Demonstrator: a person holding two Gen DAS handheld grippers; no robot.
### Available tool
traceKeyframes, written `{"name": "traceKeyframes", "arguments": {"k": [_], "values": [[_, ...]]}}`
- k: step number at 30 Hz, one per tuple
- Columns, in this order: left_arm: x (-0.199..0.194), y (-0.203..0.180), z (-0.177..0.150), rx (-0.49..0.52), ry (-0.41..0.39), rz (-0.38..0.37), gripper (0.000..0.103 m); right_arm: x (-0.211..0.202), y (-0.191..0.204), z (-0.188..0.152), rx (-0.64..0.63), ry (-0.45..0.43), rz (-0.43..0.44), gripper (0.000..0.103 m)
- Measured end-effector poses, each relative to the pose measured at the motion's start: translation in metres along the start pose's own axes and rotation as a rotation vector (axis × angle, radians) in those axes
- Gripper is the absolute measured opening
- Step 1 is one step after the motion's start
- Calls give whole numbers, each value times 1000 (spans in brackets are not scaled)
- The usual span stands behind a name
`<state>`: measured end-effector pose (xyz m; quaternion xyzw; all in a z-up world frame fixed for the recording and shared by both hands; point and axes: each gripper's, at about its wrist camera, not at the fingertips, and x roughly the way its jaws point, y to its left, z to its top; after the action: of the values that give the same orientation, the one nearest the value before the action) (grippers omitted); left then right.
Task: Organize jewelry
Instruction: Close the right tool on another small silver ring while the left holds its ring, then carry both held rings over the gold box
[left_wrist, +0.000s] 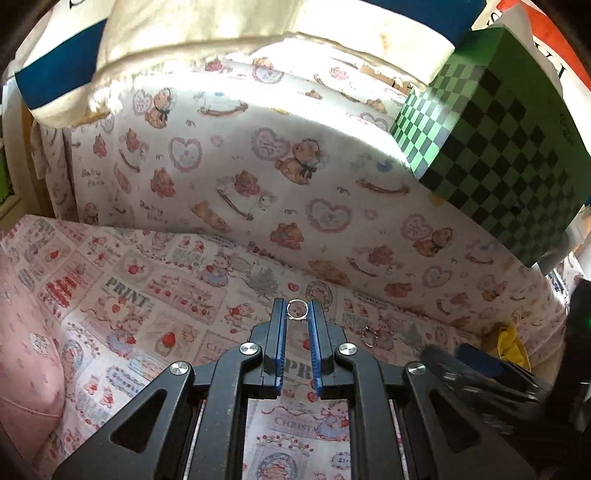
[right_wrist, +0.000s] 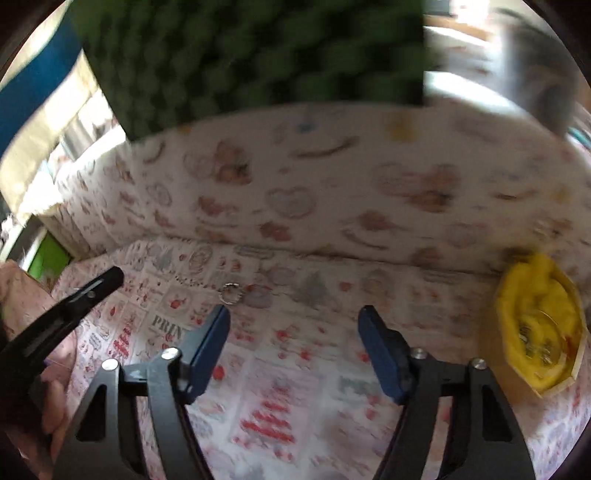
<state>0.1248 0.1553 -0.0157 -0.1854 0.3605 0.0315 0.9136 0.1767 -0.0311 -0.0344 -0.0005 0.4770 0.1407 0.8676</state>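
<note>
Item: small silver ring (left_wrist: 297, 309), pinched at the tips of our left gripper (left_wrist: 297, 314), above the printed bedsheet (left_wrist: 177, 295). Second beaded ring (right_wrist: 231, 294) lies loose on the sheet, unsorted. Right gripper (right_wrist: 295, 314) fingers spread, empty. Only the right view shows the yellow-lined box (right_wrist: 535, 332), far right, apparently already holding pieces; we judge sorting partly done.

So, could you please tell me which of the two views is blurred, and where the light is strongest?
Right wrist view: motion-blurred throughout, the green checkered box smeared, window glare top right. Left wrist view: sharp, the ring crisp in the left gripper, sunlight bleaching the teddy-print fabric, fisheye bending edges.
</note>
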Motion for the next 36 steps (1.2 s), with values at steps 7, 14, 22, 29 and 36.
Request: {"name": "traceKeyframes", "arguments": {"k": [7, 14, 22, 29, 36], "values": [[6, 7, 2, -32, 2, 55, 11, 40, 37, 15, -48, 50, -21, 48], [1, 13, 5, -41, -29, 74, 11, 56, 67, 11, -165, 72, -23, 25], [-22, -3, 3, 6, -76, 15, 11, 25, 45, -13, -164, 42, -69, 21], [-38, -53, -14, 152, -123, -6, 11, -49, -1, -52, -194, -116, -166, 21], [-47, -84, -28, 222, -85, -110, 11, -106, -55, -79, -145, -240, -190, 21]]}}
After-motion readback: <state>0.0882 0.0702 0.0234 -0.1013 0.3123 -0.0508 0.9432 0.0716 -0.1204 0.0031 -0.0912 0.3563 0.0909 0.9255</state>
